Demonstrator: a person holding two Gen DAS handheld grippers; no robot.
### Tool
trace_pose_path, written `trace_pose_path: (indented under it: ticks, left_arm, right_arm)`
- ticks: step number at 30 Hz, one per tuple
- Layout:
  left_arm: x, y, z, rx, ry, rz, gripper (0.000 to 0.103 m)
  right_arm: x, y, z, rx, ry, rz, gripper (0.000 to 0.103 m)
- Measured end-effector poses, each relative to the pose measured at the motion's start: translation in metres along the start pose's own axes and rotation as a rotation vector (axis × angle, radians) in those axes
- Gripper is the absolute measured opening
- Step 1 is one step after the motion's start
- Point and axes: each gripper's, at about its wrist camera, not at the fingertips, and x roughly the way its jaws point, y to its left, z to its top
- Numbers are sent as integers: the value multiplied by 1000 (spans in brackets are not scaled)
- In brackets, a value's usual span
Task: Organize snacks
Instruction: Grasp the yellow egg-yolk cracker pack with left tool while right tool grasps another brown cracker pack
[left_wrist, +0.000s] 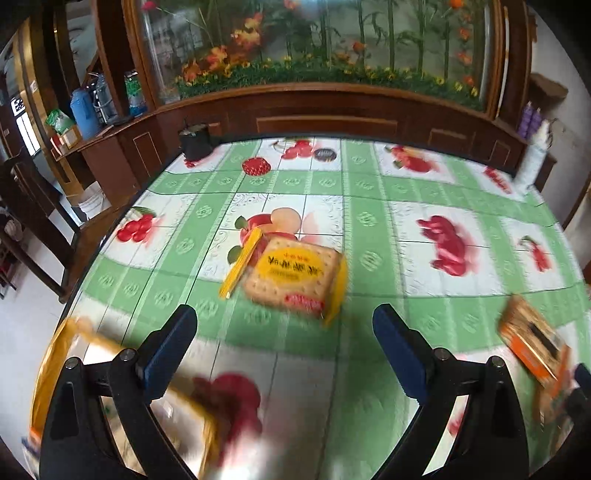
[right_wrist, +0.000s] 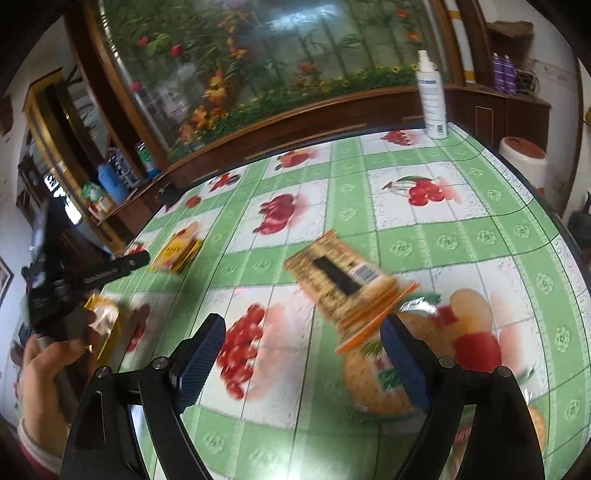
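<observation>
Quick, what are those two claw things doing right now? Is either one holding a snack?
Left gripper: jaws open, nothing between them.
Right gripper: jaws open, holding nothing; the orange cracker pack lies on the table just ahead.

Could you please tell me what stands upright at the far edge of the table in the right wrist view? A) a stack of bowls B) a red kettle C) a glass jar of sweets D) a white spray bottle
D: a tall white spray bottle stands upright on the green fruit-print tablecloth by the far edge.
</observation>
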Motion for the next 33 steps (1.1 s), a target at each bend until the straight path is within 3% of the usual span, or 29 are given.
trace_pose_path:
  ticks: [6,11,13,15,21,28,33]
  left_arm:
    - [47,-11,16,72,85,-10,97]
    - [66,-11,20,93,135,-52,97]
    - [69,-12,20,112,136,-67,103]
    - [73,-15,18,134,151,-77,103]
    - [73,-18,17,171,148,-94,103]
    - [73,-18,16,192,146,-110,103]
    - [71,-19,12,181,128,-111,103]
  right_arm:
    - [9,-7,14,18,-2,-17,89]
    - [19,-12,20,15,22,-46,92]
    - [25,-11,22,2,32,-68,93]
    - [32,-7,23,-31,44,-92,93]
    - [63,25,31,-297,110,-214,100]
    - [110,39,27,-567,271,-331,103]
    - [113,20,28,-391,315,-139,98]
